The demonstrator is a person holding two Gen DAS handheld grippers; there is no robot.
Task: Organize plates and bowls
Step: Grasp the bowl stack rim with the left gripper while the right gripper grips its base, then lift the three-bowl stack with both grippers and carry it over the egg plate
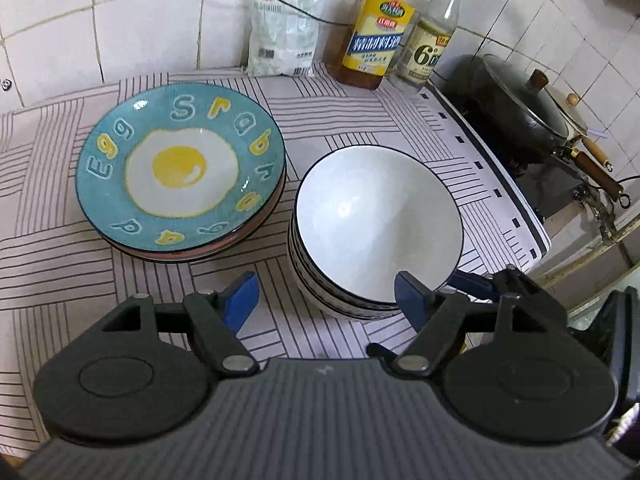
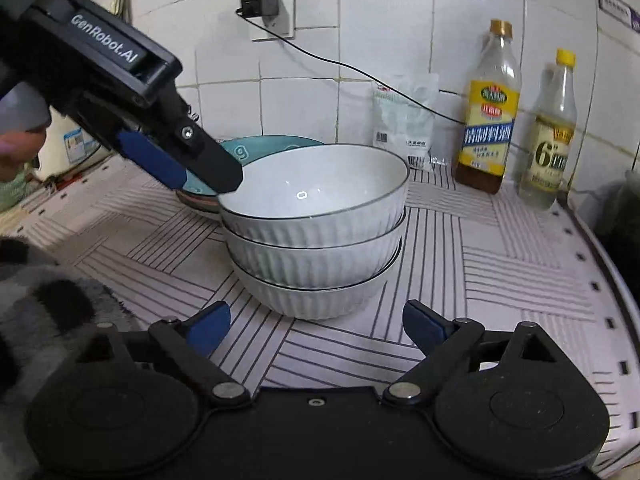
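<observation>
The plates (image 1: pixel 180 168) sat in one stack on the counter (image 1: pixel 60 280), the top plate teal with a fried-egg print. The bowls (image 2: pixel 316 232), three white ribbed ones, were nested in a second stack just beside the plates, at 3 o'clock from them in the left wrist view. Both stacks looked finished, so the task was judged near complete. The left tool (image 1: pixel 326 294) was released, with nothing between its blue pads. It hovered above the near rim of the bowls; its right pad overlapped that rim in the view, and contact could not be confirmed. From this tool the bowls lay at 1 o'clock and close, and the plates at 11 o'clock and farther off. The right tool (image 2: pixel 316 326) was also released and empty. It sat low at the counter, with the bowls dead ahead at 12 o'clock, near but apart from the pads. The stack's axis was upright, and the top bowl sat slightly off-centre. The left tool was the nearer to the top rim; the right tool was lined up with the base. A judgement: any further nudge of the bowls would suit the right tool, pushing straight toward 12 o'clock. Two bottles (image 2: pixel 490 120) stood at the wall, well apart.
</observation>
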